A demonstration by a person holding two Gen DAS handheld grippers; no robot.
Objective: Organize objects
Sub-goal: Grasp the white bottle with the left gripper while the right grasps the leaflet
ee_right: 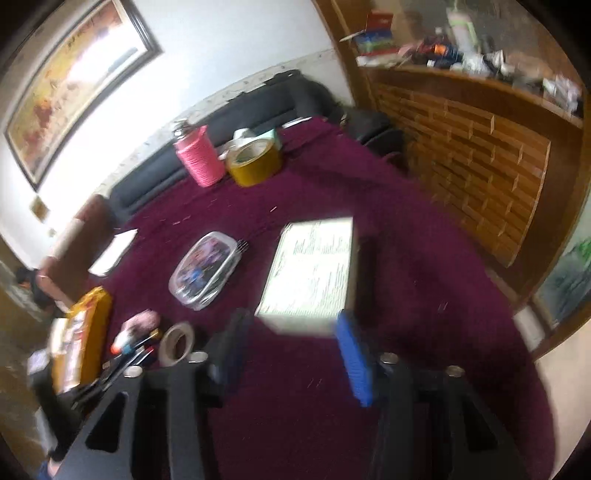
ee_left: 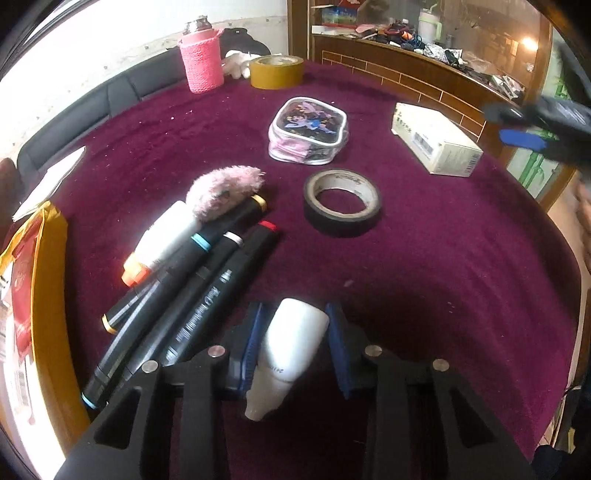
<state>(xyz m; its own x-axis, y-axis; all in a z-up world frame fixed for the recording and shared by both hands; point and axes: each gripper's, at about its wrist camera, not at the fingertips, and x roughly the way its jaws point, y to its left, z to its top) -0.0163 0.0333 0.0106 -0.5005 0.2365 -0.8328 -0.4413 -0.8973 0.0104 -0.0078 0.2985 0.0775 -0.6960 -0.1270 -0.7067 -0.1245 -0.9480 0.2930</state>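
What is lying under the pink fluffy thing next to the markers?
The pink fluffy thing rests on the end of a white marker and against a black marker. The marker ends and cloth beneath it are covered.

looked dim and warm overall, with daylight blowing out the white wall [ee_left: 122,33] at upper left of the left wrist view. showed a small lamp flare [ee_left: 529,43] at upper right. stayed fairly sharp over the maroon tablecloth [ee_left: 424,258], apart from a motion-smeared right gripper [ee_left: 532,125] at the far right edge. cast a deep shadow on the cloth just ahead of the left gripper [ee_left: 295,343]. came out smeared throughout in the right wrist view, worst on the white box [ee_right: 314,269] and the blue pads [ee_right: 354,362]. caught glare on the framed picture [ee_right: 74,77]. bent straight lines hard toward the rim, with black corners in both views.
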